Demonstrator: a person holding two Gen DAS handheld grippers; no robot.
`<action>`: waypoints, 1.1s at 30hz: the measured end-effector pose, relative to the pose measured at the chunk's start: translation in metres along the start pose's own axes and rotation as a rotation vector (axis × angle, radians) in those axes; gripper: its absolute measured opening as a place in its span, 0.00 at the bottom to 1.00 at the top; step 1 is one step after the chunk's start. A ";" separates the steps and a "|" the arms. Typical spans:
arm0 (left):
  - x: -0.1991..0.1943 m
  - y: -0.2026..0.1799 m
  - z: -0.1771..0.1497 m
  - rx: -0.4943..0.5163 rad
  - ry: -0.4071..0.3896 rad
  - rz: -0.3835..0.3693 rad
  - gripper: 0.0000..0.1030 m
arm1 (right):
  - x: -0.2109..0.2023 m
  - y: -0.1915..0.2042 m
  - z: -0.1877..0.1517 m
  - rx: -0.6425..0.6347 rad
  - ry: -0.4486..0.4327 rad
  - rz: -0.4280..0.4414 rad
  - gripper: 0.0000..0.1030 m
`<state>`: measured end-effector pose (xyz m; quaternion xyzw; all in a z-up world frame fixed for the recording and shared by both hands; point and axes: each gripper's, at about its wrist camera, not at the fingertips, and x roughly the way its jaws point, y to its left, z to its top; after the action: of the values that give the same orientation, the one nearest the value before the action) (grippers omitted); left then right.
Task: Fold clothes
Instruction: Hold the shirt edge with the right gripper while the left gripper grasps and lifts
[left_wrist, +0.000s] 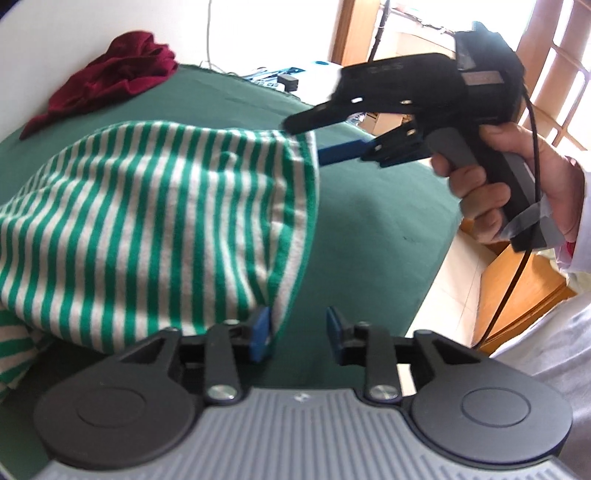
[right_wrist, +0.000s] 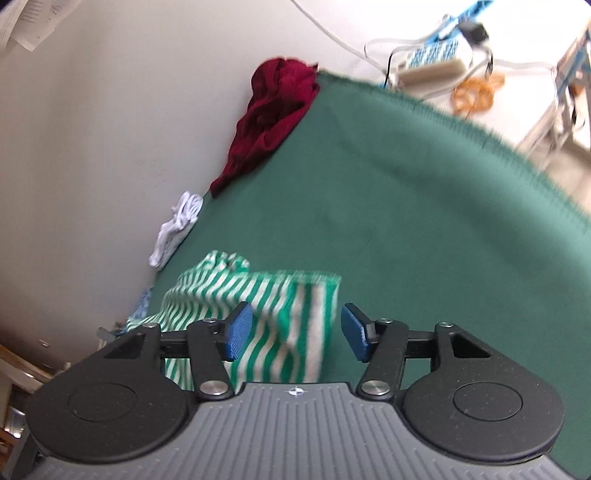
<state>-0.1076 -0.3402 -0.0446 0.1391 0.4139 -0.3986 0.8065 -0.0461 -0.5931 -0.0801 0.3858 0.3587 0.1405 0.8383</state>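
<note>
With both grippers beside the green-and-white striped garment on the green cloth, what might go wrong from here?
1. Both the left gripper and the right gripper have their jaws apart, so the green-and-white striped garment is unheld and its bunched fold may slump open.
2. The striped garment lies near the edge of the green table cloth; a tug could drag it off.
3. The right gripper's fingers may snag the hem.

A dark green cloth (right_wrist: 406, 206) is spread over the surface, its far edge frayed. A plain pale wall (right_wrist: 92, 147) is met along its left side. Past the far edge a white power strip (right_wrist: 430, 68) and an orange cable coil (right_wrist: 476, 94) are seen on a pale floor — brightly lit. Wooden window frames (left_wrist: 554, 74) and a wooden cabinet (left_wrist: 524, 295) are seen to the right.
</note>
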 end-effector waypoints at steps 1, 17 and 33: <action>0.000 -0.001 0.000 0.005 -0.001 0.002 0.37 | 0.004 0.002 -0.004 0.004 0.010 0.001 0.56; -0.079 0.098 0.036 0.044 -0.184 0.207 0.46 | 0.005 0.031 0.004 -0.029 -0.051 -0.010 0.05; -0.021 0.164 0.038 0.030 -0.166 -0.107 0.68 | -0.041 0.116 0.005 -0.042 -0.208 -0.062 0.04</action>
<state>0.0309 -0.2447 -0.0221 0.0957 0.3465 -0.4574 0.8134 -0.0665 -0.5398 0.0291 0.3695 0.2785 0.0814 0.8828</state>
